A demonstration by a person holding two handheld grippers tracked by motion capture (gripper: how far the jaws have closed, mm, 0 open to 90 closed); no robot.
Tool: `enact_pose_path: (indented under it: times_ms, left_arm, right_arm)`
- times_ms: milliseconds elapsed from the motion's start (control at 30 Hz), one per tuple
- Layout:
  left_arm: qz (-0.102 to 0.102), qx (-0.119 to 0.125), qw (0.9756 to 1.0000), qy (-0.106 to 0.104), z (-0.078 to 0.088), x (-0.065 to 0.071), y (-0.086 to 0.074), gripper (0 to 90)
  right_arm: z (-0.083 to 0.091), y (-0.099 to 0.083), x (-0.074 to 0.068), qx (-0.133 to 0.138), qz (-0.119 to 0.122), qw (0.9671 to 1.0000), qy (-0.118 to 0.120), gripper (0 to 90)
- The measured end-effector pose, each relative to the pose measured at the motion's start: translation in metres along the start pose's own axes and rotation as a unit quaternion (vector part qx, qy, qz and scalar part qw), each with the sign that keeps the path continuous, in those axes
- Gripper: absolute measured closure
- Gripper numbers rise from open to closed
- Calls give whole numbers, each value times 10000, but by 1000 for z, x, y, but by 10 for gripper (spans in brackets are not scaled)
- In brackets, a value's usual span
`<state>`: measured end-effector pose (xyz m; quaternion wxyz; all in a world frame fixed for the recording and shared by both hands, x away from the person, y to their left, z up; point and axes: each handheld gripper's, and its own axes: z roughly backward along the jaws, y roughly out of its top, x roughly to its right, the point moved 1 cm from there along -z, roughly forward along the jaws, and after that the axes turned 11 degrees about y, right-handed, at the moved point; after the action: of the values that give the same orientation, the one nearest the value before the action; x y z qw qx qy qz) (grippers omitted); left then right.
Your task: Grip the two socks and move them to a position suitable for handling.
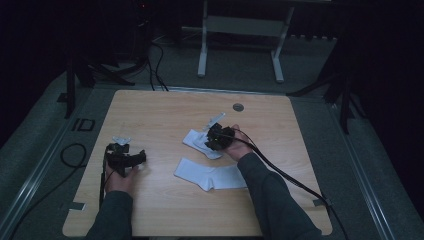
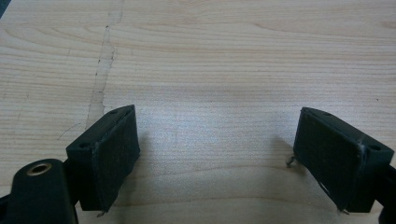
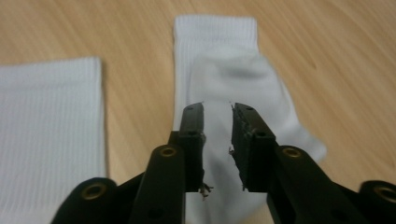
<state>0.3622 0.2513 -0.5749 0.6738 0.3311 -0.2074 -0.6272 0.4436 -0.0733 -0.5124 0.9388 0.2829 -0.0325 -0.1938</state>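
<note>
Two white socks lie on the wooden table (image 1: 165, 110). One sock (image 1: 197, 141) is folded over on itself, its toe end laid back over the ribbed cuff (image 3: 233, 79). The other sock (image 1: 210, 175) lies flat nearer the person, and its cuff (image 3: 46, 116) is at the left in the right gripper view. My right gripper (image 1: 217, 137) hovers just over the folded sock, and its jaws (image 3: 218, 108) stand a narrow gap apart with nothing pinched between them. My left gripper (image 1: 127, 159) rests at the table's left, jaws wide apart (image 2: 217, 112) over bare wood.
A round grommet (image 1: 238, 107) sits near the table's far edge. A black cable (image 1: 290, 177) trails from the right gripper to the table's right front corner. Metal frame legs (image 1: 202, 50) stand on the floor beyond the table.
</note>
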Motion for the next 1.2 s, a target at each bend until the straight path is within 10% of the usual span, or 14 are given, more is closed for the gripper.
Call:
enact_pose_path:
  times_ms: [433,1200]
  left_arm:
    - [-2,0,10000,-6,0,0,0,142]
    - [-4,0,10000,-6,0,0,0,143]
  right_arm:
    - [-29,30,7,-86,-243,9996,101,575]
    - [-48,24,15,-266,-496,9981,247,861]
